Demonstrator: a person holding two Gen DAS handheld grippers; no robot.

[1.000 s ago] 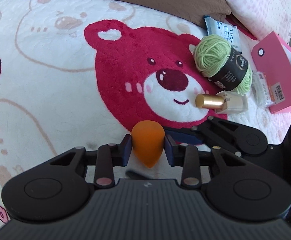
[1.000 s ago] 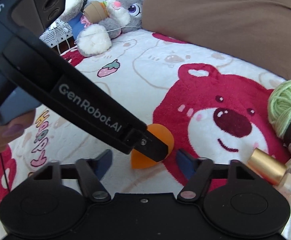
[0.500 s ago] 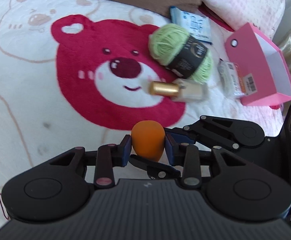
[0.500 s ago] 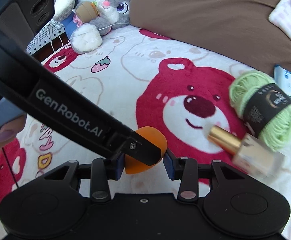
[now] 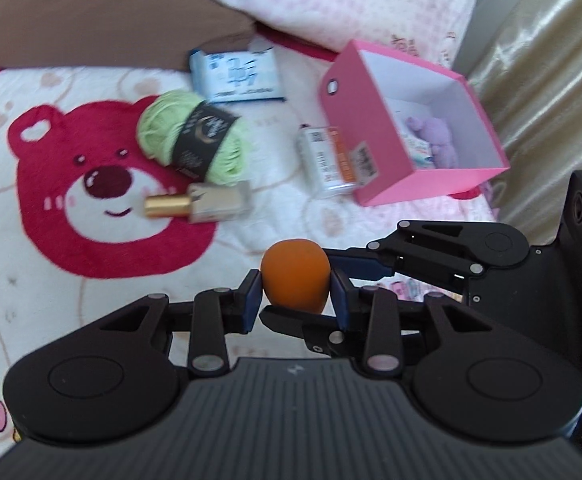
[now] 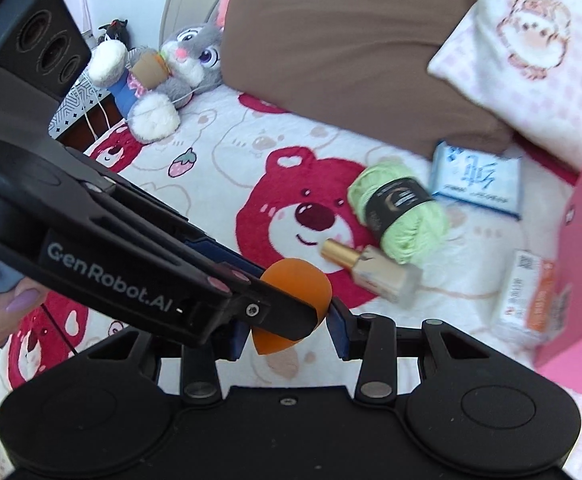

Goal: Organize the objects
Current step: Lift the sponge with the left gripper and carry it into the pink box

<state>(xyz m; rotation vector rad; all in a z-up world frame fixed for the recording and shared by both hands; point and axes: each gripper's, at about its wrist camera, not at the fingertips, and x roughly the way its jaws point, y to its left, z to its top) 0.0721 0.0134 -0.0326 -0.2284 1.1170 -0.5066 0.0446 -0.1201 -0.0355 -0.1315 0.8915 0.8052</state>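
Gripping from two sides, an orange makeup sponge (image 5: pixel 295 276) is being held in the air above the bear-print bedspread (image 5: pixel 71 280), near the foreground. The left gripper (image 5: pixel 294 294) is clamped on the sponge, its blue pads pressed against both flanks. The right gripper (image 6: pixel 289 330) is being seen with its jaws drawn in around the sponge's pointed lower end; whether both pads press is not fully shown, since the left gripper's finger lies across the view, but a grip is judged likely.

The step in hand is judged to be carrying the sponge to the pink box (image 5: pixel 375 128) at the far right. Both grips are best being kept even, as the soft sponge may twist or slip if one side pulls.

Room is being narrowed by the yarn ball (image 5: pixel 193 138), gold-capped bottle (image 5: pixel 199 204) and small carton (image 5: pixel 327 160) lying between. The box's near wall should be cleared from above; a purple item (image 5: pixel 435 136) is already occupying part of its floor.
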